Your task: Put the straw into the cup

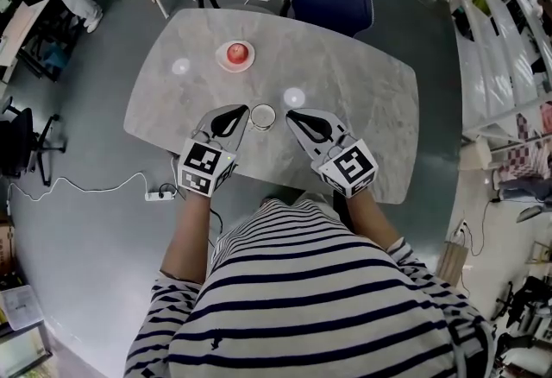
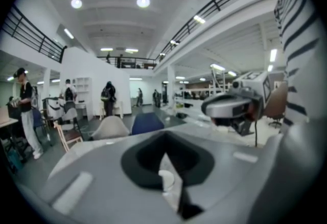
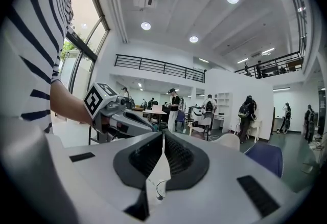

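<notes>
Above the striped shirt (image 1: 328,299) at lower frame, the left gripper (image 1: 241,111) and right gripper (image 1: 291,115), jaws closed and empty, flank the cup (image 1: 263,116) at the centre of the table (image 1: 362,83); no straw is discernible, so insertion is probably complete; otherwise locate the straw first.

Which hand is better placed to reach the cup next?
Left, probably: in the head view the left gripper ends right beside the cup; the right gripper sits slightly further off. Both are shut.
</notes>
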`<control>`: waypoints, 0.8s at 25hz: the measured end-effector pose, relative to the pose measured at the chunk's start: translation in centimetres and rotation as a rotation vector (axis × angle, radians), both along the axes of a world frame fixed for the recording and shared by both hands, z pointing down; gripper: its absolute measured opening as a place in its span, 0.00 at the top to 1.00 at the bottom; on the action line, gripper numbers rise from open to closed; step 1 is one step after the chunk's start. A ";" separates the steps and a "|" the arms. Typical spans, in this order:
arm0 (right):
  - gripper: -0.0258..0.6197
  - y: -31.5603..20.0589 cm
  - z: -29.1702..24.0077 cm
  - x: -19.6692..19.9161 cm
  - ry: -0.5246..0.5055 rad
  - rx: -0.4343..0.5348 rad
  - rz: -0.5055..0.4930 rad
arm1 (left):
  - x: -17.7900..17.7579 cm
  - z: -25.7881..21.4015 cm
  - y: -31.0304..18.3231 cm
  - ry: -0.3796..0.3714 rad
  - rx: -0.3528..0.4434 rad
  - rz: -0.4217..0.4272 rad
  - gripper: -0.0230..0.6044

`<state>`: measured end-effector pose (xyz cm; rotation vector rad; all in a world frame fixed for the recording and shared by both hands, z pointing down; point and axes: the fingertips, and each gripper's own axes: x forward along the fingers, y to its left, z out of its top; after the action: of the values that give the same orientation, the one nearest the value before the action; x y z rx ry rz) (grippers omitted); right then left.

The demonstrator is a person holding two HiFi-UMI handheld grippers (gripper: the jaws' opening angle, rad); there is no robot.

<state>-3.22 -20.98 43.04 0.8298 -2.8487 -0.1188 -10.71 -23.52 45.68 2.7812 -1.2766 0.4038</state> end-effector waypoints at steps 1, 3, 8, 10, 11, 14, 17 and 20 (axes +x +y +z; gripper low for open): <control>0.95 0.1 0.0 -0.1 0.000 0.001 -0.002 | -0.1 -0.3 0.2 0.007 0.006 0.000 0.95; 0.95 0.1 0.0 -0.3 -0.001 0.002 -0.004 | -0.1 -0.6 0.5 0.016 0.012 0.004 0.95; 0.95 0.5 0.0 -0.5 0.004 0.003 -0.007 | 0.1 -1.3 1.4 0.041 0.032 0.012 0.95; 0.95 0.6 0.0 -0.5 0.006 0.006 -0.010 | 0.3 -1.5 1.8 0.052 0.040 0.021 0.95; 0.95 0.6 0.0 -0.5 0.007 0.007 -0.010 | 0.3 -1.6 2.0 0.053 0.044 0.026 0.95; 0.95 0.7 0.1 -0.5 0.020 0.002 -0.009 | 0.1 -1.9 2.2 0.052 0.054 0.028 0.95; 0.95 0.8 0.5 -0.4 0.050 -0.004 -0.005 | -0.2 -1.9 2.5 0.052 0.056 0.019 0.95; 0.95 1.0 0.8 -0.3 0.073 0.001 0.002 | -0.4 -1.7 2.8 0.058 0.054 0.009 0.95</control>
<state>-3.50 -19.97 43.81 0.8111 -2.7800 -0.1470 -11.15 -20.74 44.01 2.8211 -1.2821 0.2908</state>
